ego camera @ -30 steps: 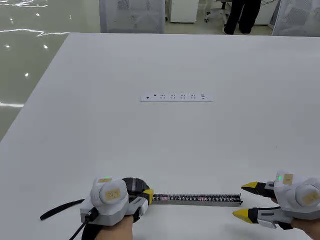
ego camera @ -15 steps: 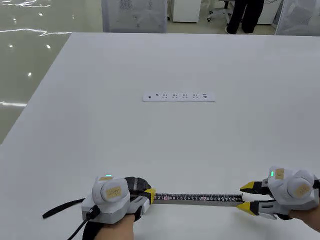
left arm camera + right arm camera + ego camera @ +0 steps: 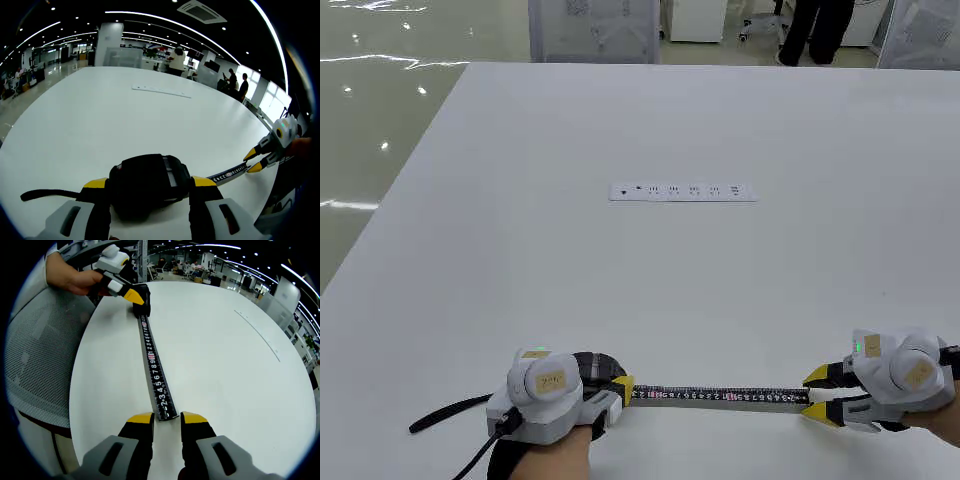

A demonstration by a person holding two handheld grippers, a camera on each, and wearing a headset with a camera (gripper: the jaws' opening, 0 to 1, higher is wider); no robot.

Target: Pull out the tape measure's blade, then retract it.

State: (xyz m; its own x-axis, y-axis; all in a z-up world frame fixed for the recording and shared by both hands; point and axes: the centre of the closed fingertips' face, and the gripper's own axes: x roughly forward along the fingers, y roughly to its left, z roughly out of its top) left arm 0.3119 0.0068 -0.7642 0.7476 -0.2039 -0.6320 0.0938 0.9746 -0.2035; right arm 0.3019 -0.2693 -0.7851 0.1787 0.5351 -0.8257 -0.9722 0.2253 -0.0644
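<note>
Left tongs [image 3: 149,182] grip the round black tape case [image 3: 150,172]; right tongs [image 3: 166,418], slightly open at the tip of the black numbered blade [image 3: 152,365], should pinch and pull.

From the head view, the body of the left gripper [image 3: 149,182] is covering most of the tape measure [image 3: 592,366]. The numerals on the blade [image 3: 720,395] are coming out too small to read. Its tip is lying between the jaws of the right gripper [image 3: 815,394], though whether they are touching it is not showing. The frame's right edge is cropping that gripper, and the top edge is cutting off a person [image 3: 810,30] standing beyond the table [image 3: 520,250].
</note>
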